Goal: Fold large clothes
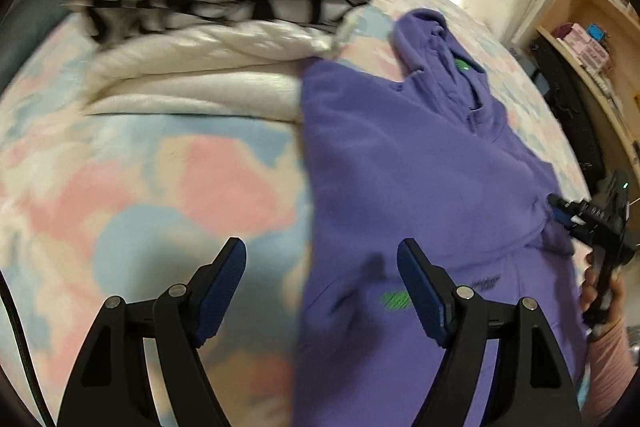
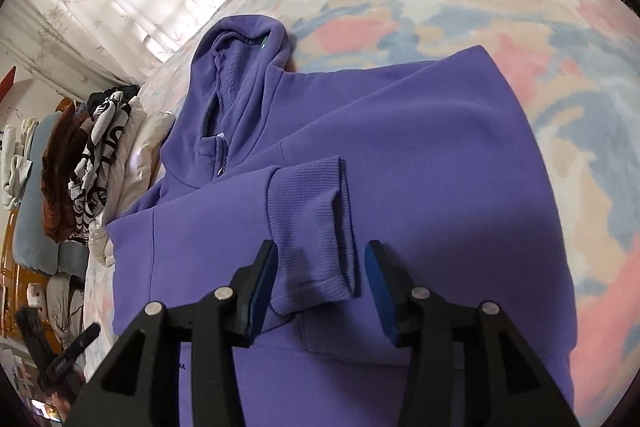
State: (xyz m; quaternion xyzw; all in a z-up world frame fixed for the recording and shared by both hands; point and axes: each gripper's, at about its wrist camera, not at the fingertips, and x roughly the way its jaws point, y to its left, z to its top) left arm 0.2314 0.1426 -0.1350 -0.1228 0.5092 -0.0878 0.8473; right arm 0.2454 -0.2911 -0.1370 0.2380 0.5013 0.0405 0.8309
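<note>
- 1 purple hoodie is lying flat on the bed, its hood pointing toward the curtained far edge and its body reaching the near edge.
- 1 ribbed cuff is lying folded across the hoodie's front.
- 1 pile of other clothes is sitting at the bed's left edge as the left wrist view shows it: 1 brown piece on top, 1 black-and-white patterned piece under it, and white pieces at the bottom.
- A green mark on the hoodie's chest and dark lettering beside it are showing, too blurred to read.
- The left gripper is pointing steeply down over the hoodie's left edge, its jaws standing wide with nothing between them.
- The right gripper is pointing down at the cuff; its jaws are standing apart on either side of the cuff's end, not pressing it.
- 1 hand is gripping the right gripper's handle, a pink sleeve behind it.
</note>
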